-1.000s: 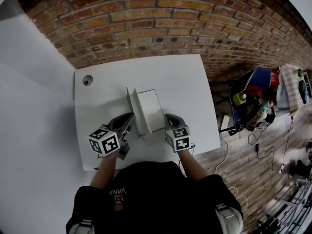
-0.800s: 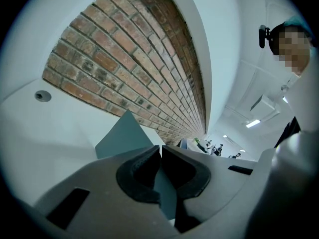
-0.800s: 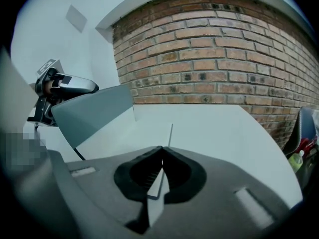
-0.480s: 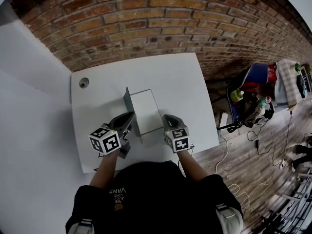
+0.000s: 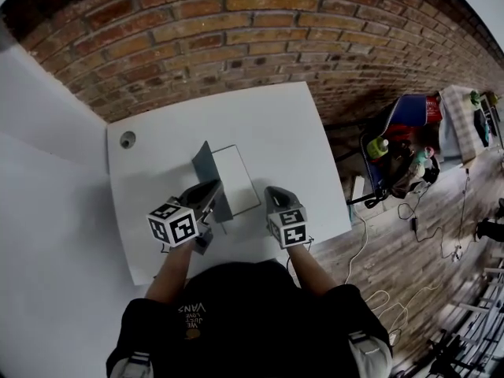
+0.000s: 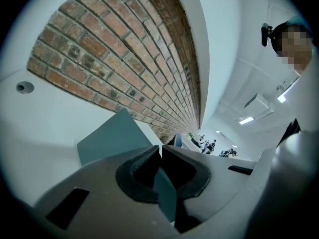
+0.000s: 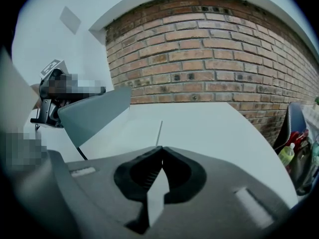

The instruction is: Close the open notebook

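both jaw pairs are clamped tight: left gripper (image 6: pixel 159 151) on the thin grey-blue notebook cover (image 5: pixel 203 168), right gripper (image 7: pixel 160 152) on a white paper page (image 5: pixel 234 181); a slack pinch could let the cover flop open.

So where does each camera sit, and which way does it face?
Head view: on the person's head, steeply down at table, notebook, left gripper, right gripper; forearms, dark shirt show.
Left gripper view: on that gripper, along fingers shut on the raised cover, toward the brick wall.
Right gripper view: likewise, fingers shut on a white sheet, facing the wall.
Both gripper views share cover and wall.
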`<action>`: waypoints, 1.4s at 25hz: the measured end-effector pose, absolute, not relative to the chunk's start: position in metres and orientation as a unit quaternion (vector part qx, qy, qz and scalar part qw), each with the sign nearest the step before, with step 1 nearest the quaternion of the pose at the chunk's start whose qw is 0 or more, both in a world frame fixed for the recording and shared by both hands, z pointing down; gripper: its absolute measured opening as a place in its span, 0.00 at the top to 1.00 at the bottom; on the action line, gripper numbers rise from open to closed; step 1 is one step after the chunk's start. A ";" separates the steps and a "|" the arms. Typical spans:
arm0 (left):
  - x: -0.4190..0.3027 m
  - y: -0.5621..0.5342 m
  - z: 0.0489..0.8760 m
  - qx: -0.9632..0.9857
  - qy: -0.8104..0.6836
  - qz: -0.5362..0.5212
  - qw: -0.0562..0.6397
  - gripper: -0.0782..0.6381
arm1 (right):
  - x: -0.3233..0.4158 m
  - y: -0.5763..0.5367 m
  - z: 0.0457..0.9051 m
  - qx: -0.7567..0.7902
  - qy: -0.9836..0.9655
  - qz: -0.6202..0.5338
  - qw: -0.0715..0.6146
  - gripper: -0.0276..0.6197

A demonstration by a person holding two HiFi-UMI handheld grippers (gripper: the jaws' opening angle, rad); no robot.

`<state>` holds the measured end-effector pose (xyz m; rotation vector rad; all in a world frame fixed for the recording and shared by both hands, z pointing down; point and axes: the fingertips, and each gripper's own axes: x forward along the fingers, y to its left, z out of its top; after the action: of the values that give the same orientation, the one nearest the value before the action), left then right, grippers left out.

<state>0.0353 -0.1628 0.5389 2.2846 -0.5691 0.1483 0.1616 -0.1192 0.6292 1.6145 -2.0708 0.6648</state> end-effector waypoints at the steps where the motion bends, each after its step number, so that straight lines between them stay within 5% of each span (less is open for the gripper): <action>1: 0.038 -0.163 0.540 0.896 -0.220 0.060 0.381 0.86 | 0.163 -0.118 0.629 0.585 -0.745 0.241 0.213 0.96; 35: 0.082 -0.161 0.568 0.902 -0.176 0.112 0.379 0.86 | 0.196 -0.088 0.624 0.631 -0.708 0.249 0.198 0.96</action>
<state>0.0824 -0.1614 0.5683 2.3042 -0.4496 0.2856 0.1957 -0.0875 0.6236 1.7657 -1.9796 0.6958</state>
